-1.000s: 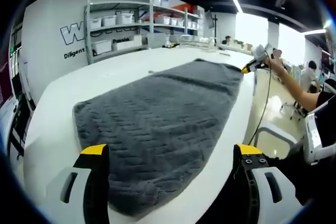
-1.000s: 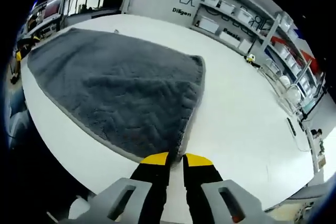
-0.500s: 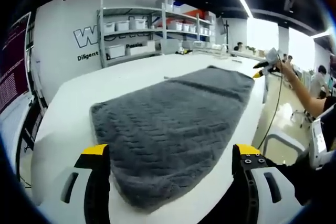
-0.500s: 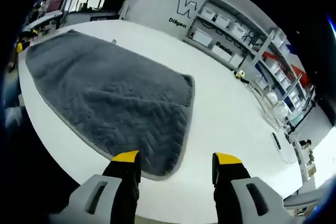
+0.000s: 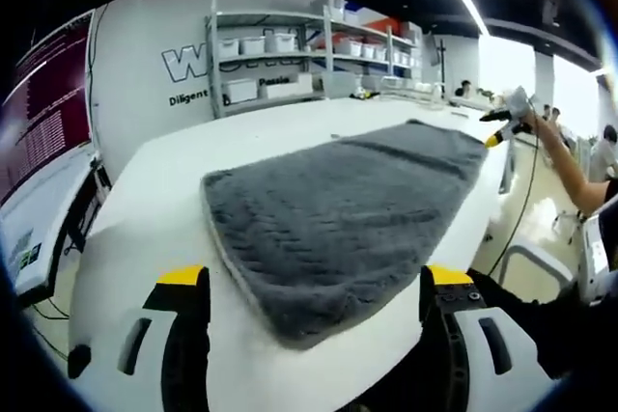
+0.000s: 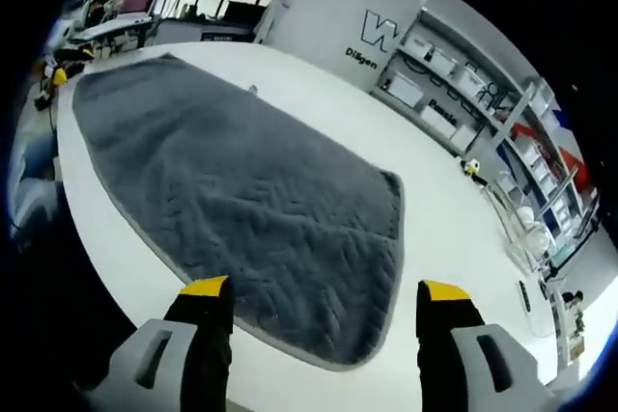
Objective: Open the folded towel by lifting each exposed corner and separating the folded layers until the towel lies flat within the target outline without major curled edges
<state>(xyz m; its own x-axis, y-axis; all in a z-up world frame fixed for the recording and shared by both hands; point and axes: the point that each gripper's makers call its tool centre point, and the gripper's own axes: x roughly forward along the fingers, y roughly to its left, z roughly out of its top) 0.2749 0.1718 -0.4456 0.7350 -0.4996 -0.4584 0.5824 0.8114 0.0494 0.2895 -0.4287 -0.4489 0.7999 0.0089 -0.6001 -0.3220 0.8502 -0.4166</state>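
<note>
A dark grey towel (image 5: 348, 219) lies spread flat on the white table (image 5: 154, 190); its woven pattern and pale edge show in the right gripper view (image 6: 241, 200). My left gripper (image 5: 309, 282) stands open above the towel's near end, nothing between its yellow-tipped jaws. My right gripper (image 6: 323, 291) is open too, hovering over the towel's other end near the table edge. In the left gripper view the right gripper (image 5: 507, 123) appears far off at the right, held by a person's hand.
Shelving with white bins (image 5: 290, 55) stands against the wall behind the table. A small yellow object (image 6: 471, 168) lies on the table beyond the towel. A chair (image 5: 517, 258) stands off the table's edge. Bare table surface (image 6: 454, 238) surrounds the towel.
My right gripper has let go of the towel corner and opened wide, then drawn back. The left gripper's view has pulled back and swung, showing more bare table.
</note>
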